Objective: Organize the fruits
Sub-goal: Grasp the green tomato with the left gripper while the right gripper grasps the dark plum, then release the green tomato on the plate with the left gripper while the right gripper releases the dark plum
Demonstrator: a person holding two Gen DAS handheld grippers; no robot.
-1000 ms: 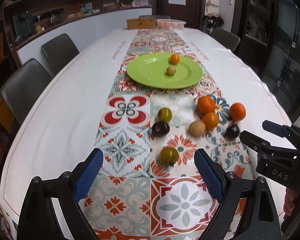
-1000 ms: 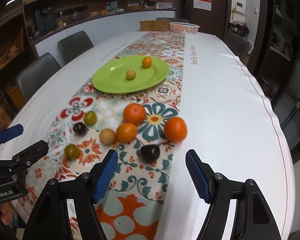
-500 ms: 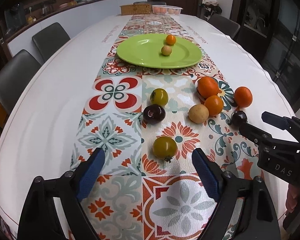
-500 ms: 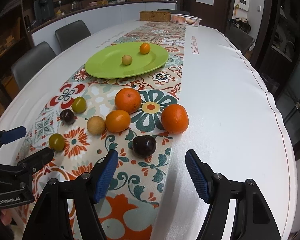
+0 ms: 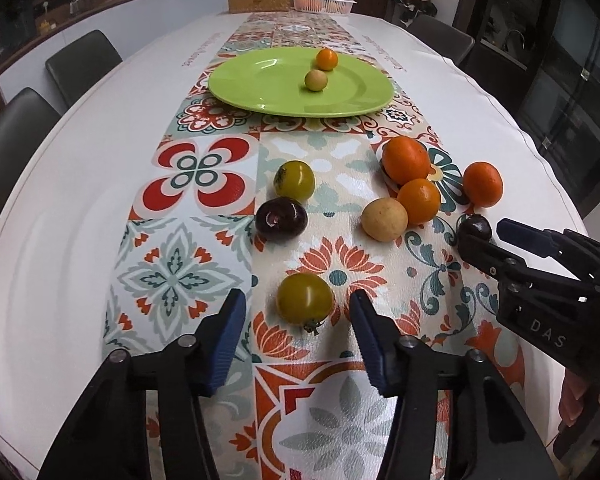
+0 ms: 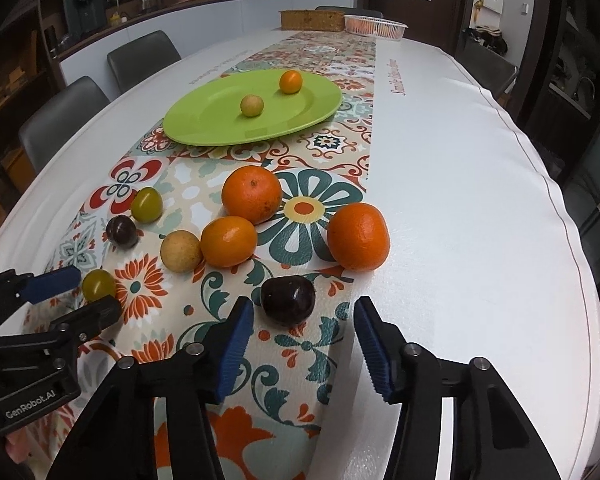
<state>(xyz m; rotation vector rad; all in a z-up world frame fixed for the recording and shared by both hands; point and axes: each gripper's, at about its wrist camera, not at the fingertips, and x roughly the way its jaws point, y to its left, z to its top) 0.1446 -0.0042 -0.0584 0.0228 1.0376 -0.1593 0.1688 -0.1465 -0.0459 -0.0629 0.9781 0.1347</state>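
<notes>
A green-yellow tomato [image 5: 305, 298] lies on the patterned runner between the fingertips of my left gripper [image 5: 298, 312]. Its jaws are closing, with gaps still on both sides. A dark plum [image 6: 288, 299] sits just ahead of my right gripper [image 6: 303, 316], between its tips and off the pads; those jaws are closing too. The green plate [image 5: 260, 88] farther back holds a small orange [image 5: 326, 59] and a beige fruit [image 5: 315, 80]. Three oranges [image 6: 252, 194], another beige fruit [image 6: 181, 256], a second plum [image 5: 281, 220] and a second tomato [image 5: 294, 180] lie loose between.
A wicker box [image 5: 259, 1] and a white basket [image 5: 324, 3] stand at the table's far end. Grey chairs [image 5: 82, 62] line the left side, another [image 5: 440, 38] stands on the right. The white cloth [image 6: 460, 200] right of the runner is bare.
Both grippers have come down and closer to the fruit. Each pair of jaws has narrowed around its fruit, the left much more than the right.
</notes>
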